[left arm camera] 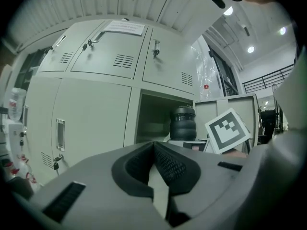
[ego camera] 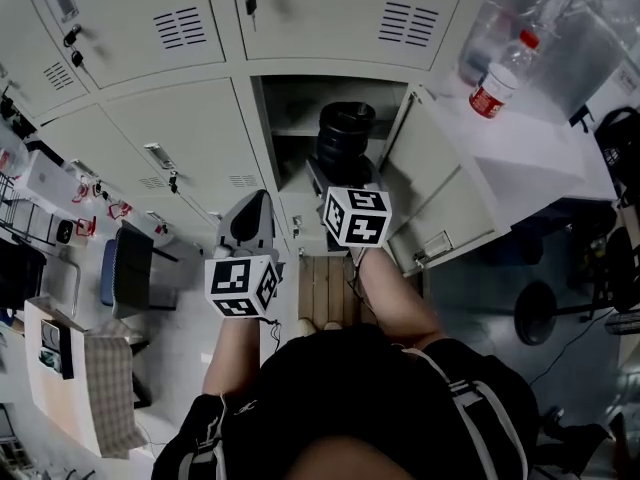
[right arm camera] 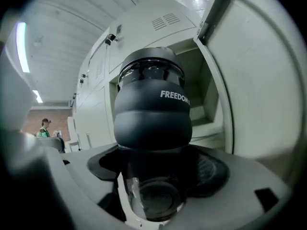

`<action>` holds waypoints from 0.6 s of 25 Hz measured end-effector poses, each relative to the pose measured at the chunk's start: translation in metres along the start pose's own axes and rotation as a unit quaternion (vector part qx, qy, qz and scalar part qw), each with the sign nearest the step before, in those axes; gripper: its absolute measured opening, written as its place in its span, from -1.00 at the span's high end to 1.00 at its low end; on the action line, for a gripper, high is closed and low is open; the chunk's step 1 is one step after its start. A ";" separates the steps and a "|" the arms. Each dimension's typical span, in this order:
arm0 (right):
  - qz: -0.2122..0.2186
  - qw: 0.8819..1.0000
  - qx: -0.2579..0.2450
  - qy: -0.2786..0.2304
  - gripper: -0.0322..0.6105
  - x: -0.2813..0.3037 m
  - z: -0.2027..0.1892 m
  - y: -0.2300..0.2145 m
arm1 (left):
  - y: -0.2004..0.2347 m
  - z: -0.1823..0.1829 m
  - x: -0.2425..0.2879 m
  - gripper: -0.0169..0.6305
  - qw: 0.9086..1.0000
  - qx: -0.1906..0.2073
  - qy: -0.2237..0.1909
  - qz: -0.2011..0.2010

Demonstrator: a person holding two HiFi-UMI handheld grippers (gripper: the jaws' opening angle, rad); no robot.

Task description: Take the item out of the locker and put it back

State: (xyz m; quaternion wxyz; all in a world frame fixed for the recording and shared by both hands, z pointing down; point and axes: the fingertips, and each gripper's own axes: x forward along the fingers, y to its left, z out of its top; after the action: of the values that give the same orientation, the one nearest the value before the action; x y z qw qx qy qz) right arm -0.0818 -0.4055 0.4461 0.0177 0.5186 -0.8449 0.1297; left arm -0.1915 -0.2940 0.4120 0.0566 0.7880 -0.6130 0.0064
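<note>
At the bank of pale grey steel lockers, just at the mouth of its one open compartment, the squat black ribbed bottle with white lettering and a smoky clear base stands upright, pinched low between the wide-set jaws of the right gripper. This looks like the carry step, though I cannot tell whether it is going in or out; the next move needs a level path clear of the door. The left gripper hangs beside it, jaws pressed together on nothing.
</note>
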 end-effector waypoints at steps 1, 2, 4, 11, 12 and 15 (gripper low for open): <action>0.006 1.000 -0.002 -0.003 -0.36 -0.007 -0.002 0.002 | -0.003 -0.002 -0.002 0.91 1.000 0.000 0.001 -0.001; 0.011 1.000 -0.006 -0.006 -0.36 -0.014 -0.004 0.004 | -0.006 -0.003 -0.004 0.91 1.000 0.001 0.002 -0.003; 0.022 1.000 -0.013 -0.010 -0.36 -0.029 -0.007 0.008 | -0.013 -0.006 -0.007 0.91 1.000 0.003 0.004 -0.006; 0.045 0.997 -0.052 -0.027 -0.36 -0.074 -0.007 0.018 | -0.034 -0.006 -0.015 0.91 1.000 0.010 0.003 -0.017; 0.047 0.997 -0.062 -0.030 -0.36 -0.078 -0.006 0.018 | -0.036 -0.005 -0.016 0.91 1.000 0.011 0.002 -0.018; 0.051 0.996 -0.070 -0.036 -0.36 -0.093 -0.003 0.019 | -0.042 -0.004 -0.019 0.91 1.000 0.012 -0.001 -0.021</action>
State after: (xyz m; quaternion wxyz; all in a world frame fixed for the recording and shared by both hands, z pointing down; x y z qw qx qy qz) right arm -0.0565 -0.3156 0.4301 0.0168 0.4767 -0.8773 0.0527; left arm -0.1553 -0.2652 0.4112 0.0465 0.8013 -0.5963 0.0118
